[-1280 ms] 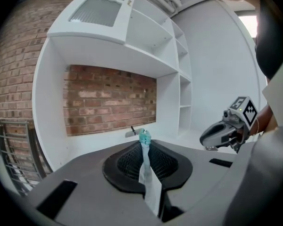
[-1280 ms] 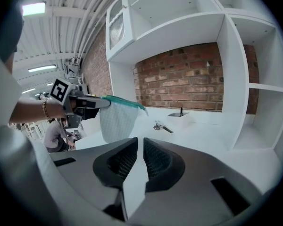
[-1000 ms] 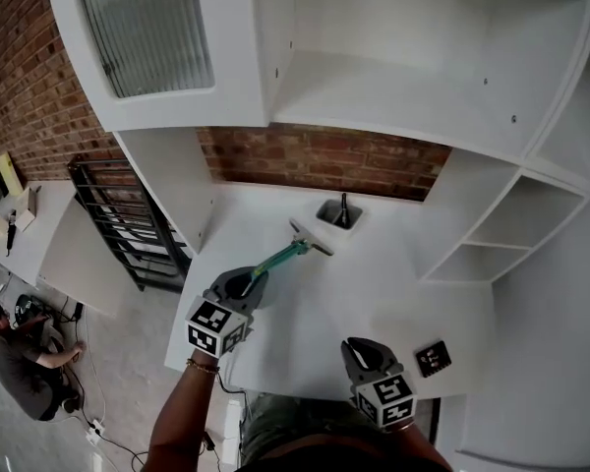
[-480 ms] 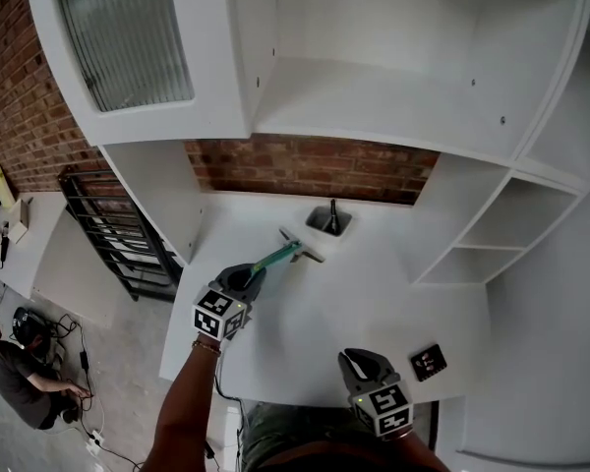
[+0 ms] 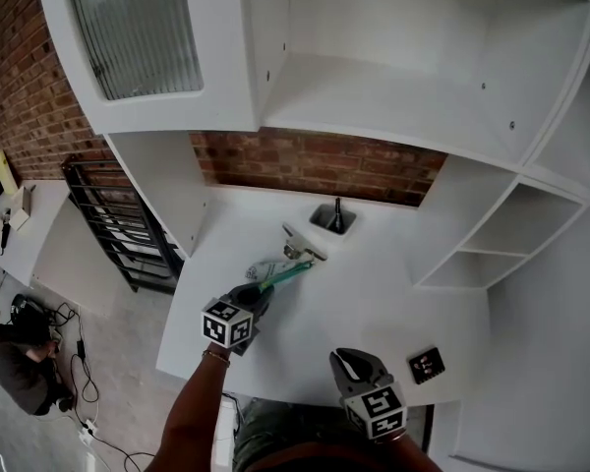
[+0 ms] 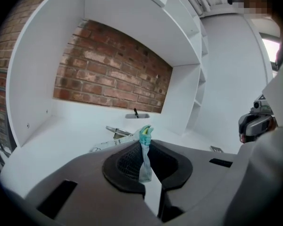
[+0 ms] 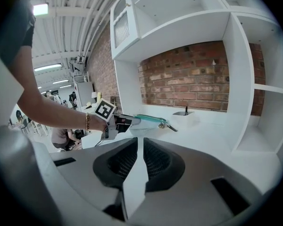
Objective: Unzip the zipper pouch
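Left gripper [image 5: 260,290] drew zipper pouch [image 5: 285,271] back; white counter [image 5: 374,293], brick wall [image 5: 315,165].

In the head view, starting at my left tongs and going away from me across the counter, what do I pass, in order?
left gripper → zipper pouch, its teal end pinched in those tongs → metal clip → small recess holding a black stick → brick wall
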### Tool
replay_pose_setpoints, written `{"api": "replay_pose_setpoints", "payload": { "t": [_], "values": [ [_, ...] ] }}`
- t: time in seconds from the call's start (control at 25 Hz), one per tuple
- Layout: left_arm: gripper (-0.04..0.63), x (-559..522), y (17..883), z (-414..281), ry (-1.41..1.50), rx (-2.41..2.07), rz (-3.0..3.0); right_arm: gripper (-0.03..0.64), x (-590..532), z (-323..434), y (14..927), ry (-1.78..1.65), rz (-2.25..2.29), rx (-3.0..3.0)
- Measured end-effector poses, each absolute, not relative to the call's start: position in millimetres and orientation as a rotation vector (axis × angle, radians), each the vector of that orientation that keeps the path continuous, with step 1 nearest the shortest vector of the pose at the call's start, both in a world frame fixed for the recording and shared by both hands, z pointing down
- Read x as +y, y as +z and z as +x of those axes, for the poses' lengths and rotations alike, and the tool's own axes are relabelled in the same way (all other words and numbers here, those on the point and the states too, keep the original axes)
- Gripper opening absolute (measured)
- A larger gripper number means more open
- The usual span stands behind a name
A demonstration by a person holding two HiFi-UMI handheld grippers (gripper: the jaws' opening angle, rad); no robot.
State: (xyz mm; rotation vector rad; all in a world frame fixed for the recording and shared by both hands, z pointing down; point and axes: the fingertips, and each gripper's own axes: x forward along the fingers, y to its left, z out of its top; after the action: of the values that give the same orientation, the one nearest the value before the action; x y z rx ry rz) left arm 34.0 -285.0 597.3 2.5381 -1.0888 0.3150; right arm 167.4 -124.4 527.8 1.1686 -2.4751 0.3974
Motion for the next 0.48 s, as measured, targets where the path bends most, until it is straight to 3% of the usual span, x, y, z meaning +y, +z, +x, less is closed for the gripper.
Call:
{"api": "replay_pose_setpoints", "payload": {
  "t": [0.48],
  "values": [
    [0.023,-243,651,57,0.522,-1.037,2.428,0.038,-113,153,528,0.370,1.092,-2.506]
  ]
}}
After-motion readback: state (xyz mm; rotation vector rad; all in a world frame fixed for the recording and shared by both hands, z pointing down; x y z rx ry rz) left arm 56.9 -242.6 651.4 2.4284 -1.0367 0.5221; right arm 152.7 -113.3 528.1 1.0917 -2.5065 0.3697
